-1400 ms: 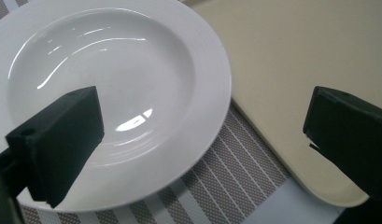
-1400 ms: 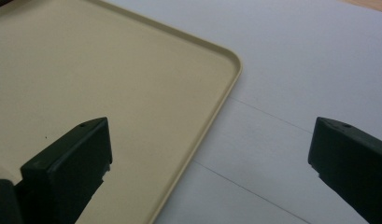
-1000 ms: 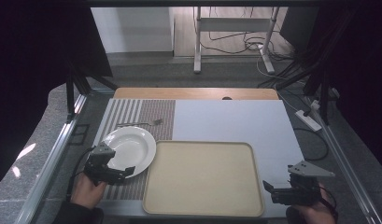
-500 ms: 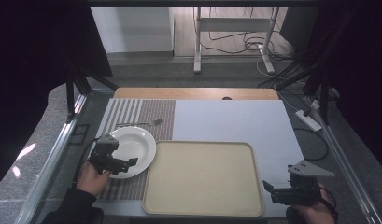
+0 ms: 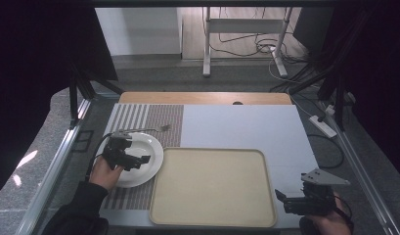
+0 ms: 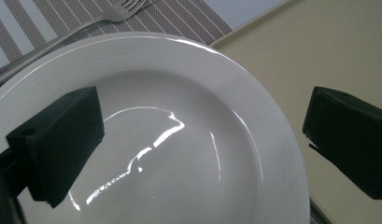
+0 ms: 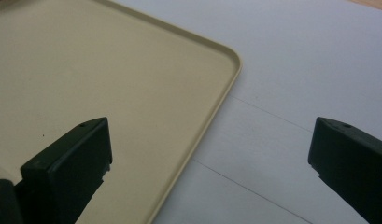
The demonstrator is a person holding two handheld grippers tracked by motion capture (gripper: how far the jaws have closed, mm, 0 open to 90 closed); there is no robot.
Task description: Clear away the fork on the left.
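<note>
plate (image 6: pixel 188 154) | under open left hand-held gripper (image 6: pixel 202 140) | seemingly untouched

No lettering to read anywhere here. The white plate (image 6: pixel 179 140) is bare of any mark, and the beige tray (image 7: pixel 109 84) carries no label, brand or number. The striped placemat (image 5: pixel 148 120) shows pattern only, no words.

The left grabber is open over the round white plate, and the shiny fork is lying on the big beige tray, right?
Not quite. The left gripper is open over the round white plate, but the shiny metal fork lies on the striped placemat beyond the plate, not on the beige tray. The high view shows it.
</note>
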